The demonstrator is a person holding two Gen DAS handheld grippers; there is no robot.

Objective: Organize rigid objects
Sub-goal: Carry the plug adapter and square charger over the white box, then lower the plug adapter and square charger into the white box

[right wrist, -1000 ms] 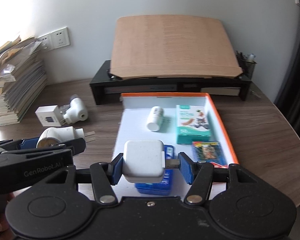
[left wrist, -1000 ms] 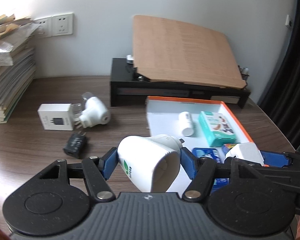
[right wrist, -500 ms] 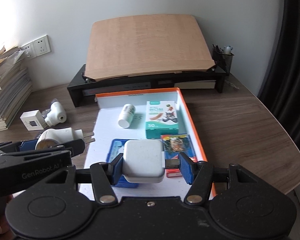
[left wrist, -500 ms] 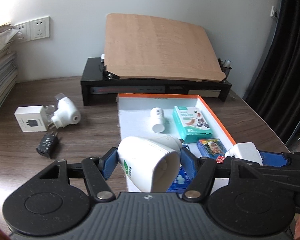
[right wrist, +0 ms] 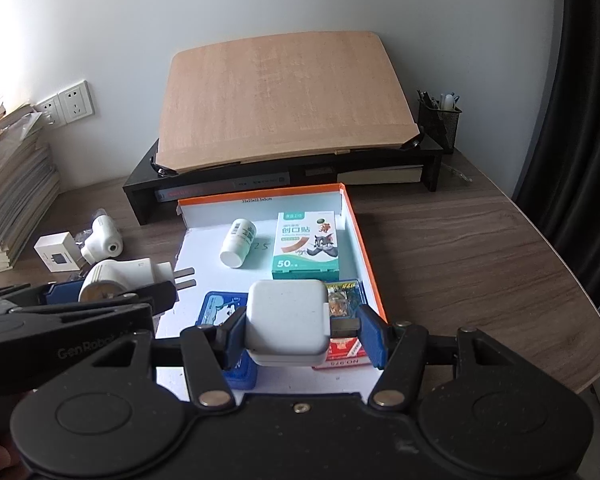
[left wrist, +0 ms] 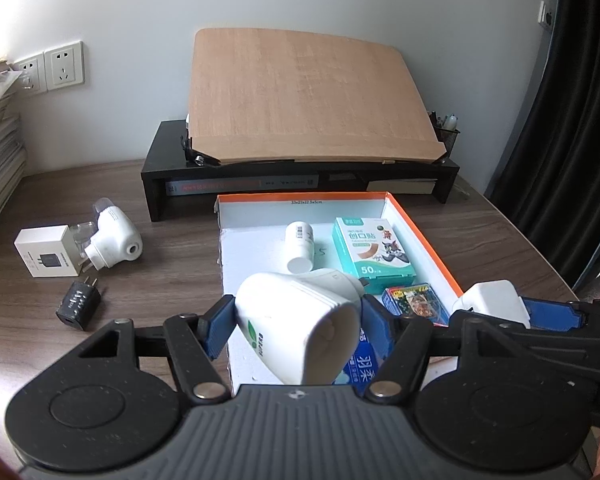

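Both grippers now hang over the near end of the orange-edged tray (left wrist: pixel 420 232), having slid sideways from the bare desk (left wrist: pixel 160 276) to its left. The left gripper (left wrist: pixel 296 320), carrying a white plug (left wrist: pixel 300 320), and the right gripper (right wrist: pixel 300 332), carrying a white charger (right wrist: pixel 286 326), sit above what appears to be a blue packet (right wrist: pixel 220 308).

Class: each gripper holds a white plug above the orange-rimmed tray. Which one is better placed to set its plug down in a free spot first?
Probably left. Its gripper holds the round plug above bare tray floor; the right gripper holds the square plug over small boxes.
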